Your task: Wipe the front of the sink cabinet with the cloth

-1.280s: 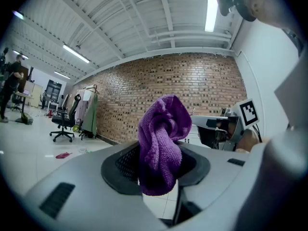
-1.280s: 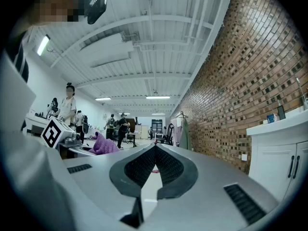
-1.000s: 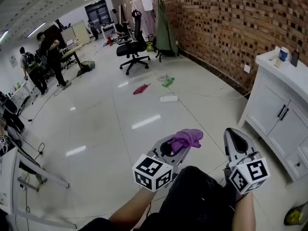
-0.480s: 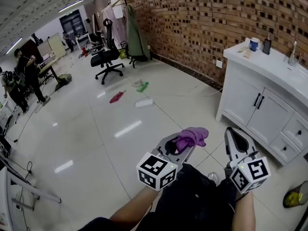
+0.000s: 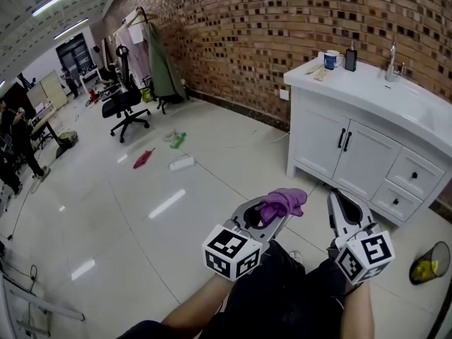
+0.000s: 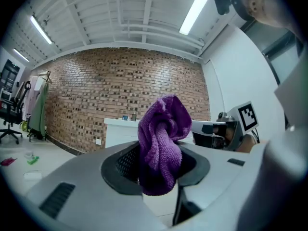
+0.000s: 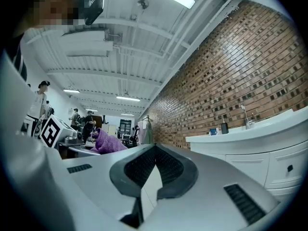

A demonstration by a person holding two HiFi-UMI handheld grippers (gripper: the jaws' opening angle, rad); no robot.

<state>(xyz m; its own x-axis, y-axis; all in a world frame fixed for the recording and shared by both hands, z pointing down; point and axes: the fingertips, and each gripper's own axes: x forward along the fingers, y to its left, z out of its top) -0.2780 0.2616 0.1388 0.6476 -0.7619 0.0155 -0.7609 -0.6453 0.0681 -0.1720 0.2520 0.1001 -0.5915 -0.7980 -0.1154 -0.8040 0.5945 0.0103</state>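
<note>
A purple cloth [image 5: 281, 203] is bunched between the jaws of my left gripper [image 5: 263, 215], which is shut on it and held low over the floor. In the left gripper view the cloth [image 6: 161, 146] stands up from the jaws, with the cabinet far behind. My right gripper [image 5: 344, 207] is beside it to the right, jaws together and holding nothing. The white sink cabinet [image 5: 357, 154] stands against the brick wall ahead to the right, two doors and drawers facing me. Both grippers are well short of its front. The right gripper view shows the cabinet [image 7: 269, 153] at right.
A mug [image 5: 330, 59] and a dark bottle [image 5: 351, 59] stand on the countertop, with a tap [image 5: 393, 61] further right. A bin with yellow contents [image 5: 427, 266] sits on the floor at right. A white object [image 5: 181, 163] and rags [image 5: 143, 157] lie on the tiles; an office chair [image 5: 123, 103] stands behind.
The view has swung right and nearer the cabinet, which now fills the upper right. Both grippers keep their pose, the cloth still held in the left one.
</note>
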